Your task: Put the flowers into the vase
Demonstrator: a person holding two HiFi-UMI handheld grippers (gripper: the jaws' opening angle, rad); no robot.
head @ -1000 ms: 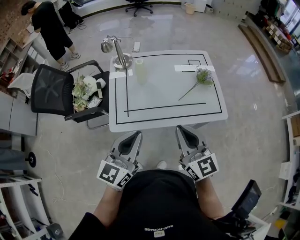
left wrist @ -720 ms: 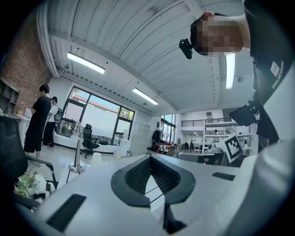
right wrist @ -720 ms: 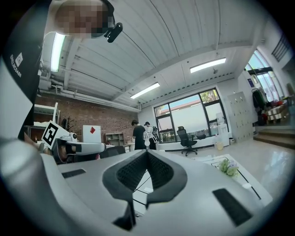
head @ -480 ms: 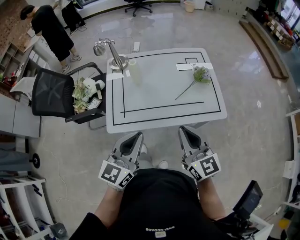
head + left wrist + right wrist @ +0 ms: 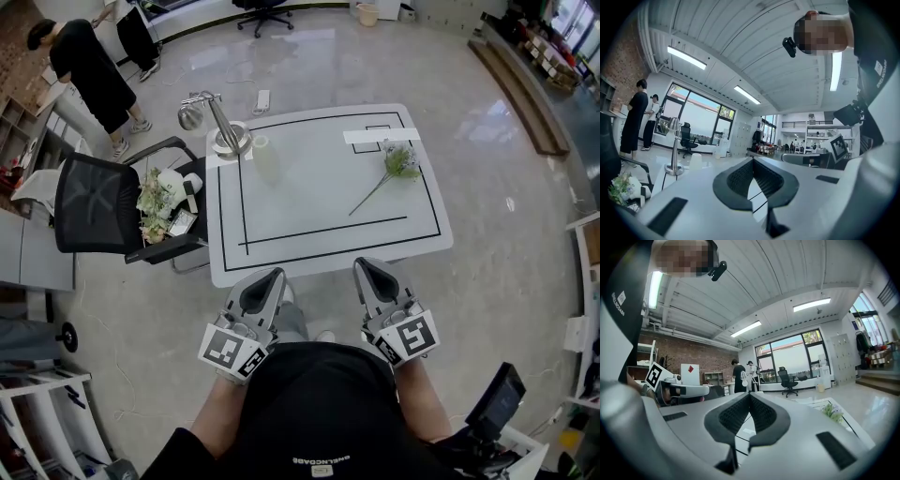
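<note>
A single flower sprig [image 5: 396, 167] with a long stem lies on the right half of the white table [image 5: 319, 251]; its head also shows at the right of the right gripper view as the sprig [image 5: 833, 412]. A pale translucent vase [image 5: 265, 159] stands upright at the table's far left, and the vase [image 5: 695, 161] shows in the left gripper view too. My left gripper [image 5: 267, 278] and right gripper [image 5: 367, 268] hover side by side at the table's near edge, both shut and empty, pointing level at the table.
A silver desk lamp [image 5: 223, 127] stands at the table's far left corner beside the vase. A black office chair [image 5: 103, 208] left of the table carries a bunch of flowers [image 5: 154, 201]. A person [image 5: 86, 75] stands at the far left by shelves. Black tape lines mark the tabletop.
Both grippers have come closer to the table's near edge, their tips now level with it. Their jaws stay shut. The flower and the vase lie as before.
</note>
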